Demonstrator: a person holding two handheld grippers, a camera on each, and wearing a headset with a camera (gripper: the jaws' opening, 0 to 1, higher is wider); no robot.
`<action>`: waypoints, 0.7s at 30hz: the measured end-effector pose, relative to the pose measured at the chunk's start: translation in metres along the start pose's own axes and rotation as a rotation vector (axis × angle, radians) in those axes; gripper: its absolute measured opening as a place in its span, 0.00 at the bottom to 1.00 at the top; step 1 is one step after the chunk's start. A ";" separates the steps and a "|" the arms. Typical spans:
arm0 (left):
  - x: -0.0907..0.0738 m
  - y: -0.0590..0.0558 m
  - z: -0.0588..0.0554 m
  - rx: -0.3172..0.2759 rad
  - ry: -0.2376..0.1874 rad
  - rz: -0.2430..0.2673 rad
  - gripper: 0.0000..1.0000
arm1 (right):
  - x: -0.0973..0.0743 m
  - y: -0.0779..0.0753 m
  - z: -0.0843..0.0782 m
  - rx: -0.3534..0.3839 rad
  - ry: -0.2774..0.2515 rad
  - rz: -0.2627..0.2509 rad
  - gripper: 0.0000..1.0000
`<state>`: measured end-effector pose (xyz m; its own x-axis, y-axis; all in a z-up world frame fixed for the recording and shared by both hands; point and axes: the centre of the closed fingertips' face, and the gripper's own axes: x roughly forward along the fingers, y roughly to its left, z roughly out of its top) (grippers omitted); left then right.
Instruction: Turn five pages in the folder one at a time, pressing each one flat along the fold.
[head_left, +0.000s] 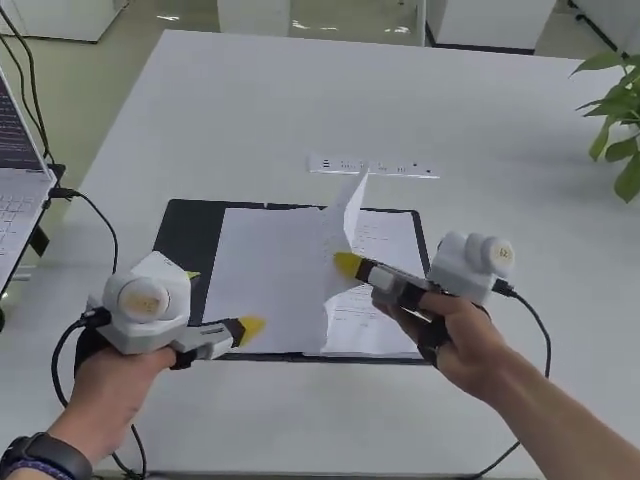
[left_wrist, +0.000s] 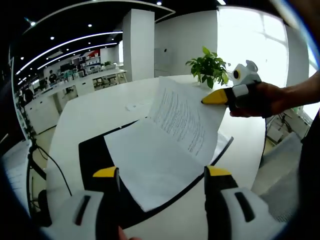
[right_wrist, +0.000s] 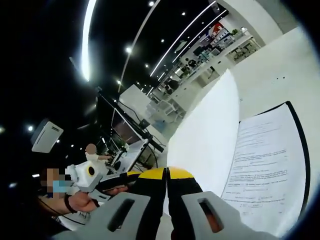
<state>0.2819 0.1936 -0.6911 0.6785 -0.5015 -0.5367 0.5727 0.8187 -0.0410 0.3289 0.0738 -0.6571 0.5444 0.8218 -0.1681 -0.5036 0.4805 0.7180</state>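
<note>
- My right claw (head_left: 347, 265) is pressed together on the free edge of the lifted page (head_left: 345, 225). The page stands half-turned above the middle of the folder (head_left: 185, 240), which lies open at the centre of the head view.
- My left claw (head_left: 250, 328) is spread and carries nothing. It hovers at the folder's lower left edge, just over the flat left-hand sheet (head_left: 265, 275).
- The pinch sits right at the paper's margin, so I judge the page could slip out and drop back to the right side.
- The page is bowed. A sideways tug from me could crease it or strain it at the fold.
- I cannot tell whether I hold one leaf or two, and a doubled grab would spoil the count.
- Nothing pins the folder. When I press along the fold, a hard push could slide it across the table (head_left: 300, 100).
- The table is white, smooth and matte.
  - A power strip (head_left: 372, 167) lies just above the folder in the frame.
  - A laptop (head_left: 15, 180) sits at the left edge, with cables (head_left: 100, 225) trailing below it.
  - Plant (head_left: 620, 120) leaves show at the upper right.
- The gripper views show a large open hall with ceiling light strips, a white pillar (left_wrist: 138, 45), distant benches and bright windows.
</note>
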 end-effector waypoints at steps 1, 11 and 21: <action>-0.002 0.001 0.000 -0.004 -0.003 0.003 0.68 | 0.003 0.002 -0.002 -0.001 0.005 0.006 0.00; -0.026 0.017 -0.009 -0.040 -0.016 0.047 0.68 | 0.043 0.023 -0.020 -0.021 0.082 0.058 0.00; -0.038 0.033 -0.016 -0.074 -0.027 0.079 0.69 | 0.082 0.027 -0.046 -0.018 0.169 0.079 0.00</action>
<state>0.2675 0.2443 -0.6858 0.7331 -0.4412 -0.5177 0.4823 0.8738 -0.0617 0.3291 0.1684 -0.6827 0.3829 0.8963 -0.2237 -0.5531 0.4164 0.7216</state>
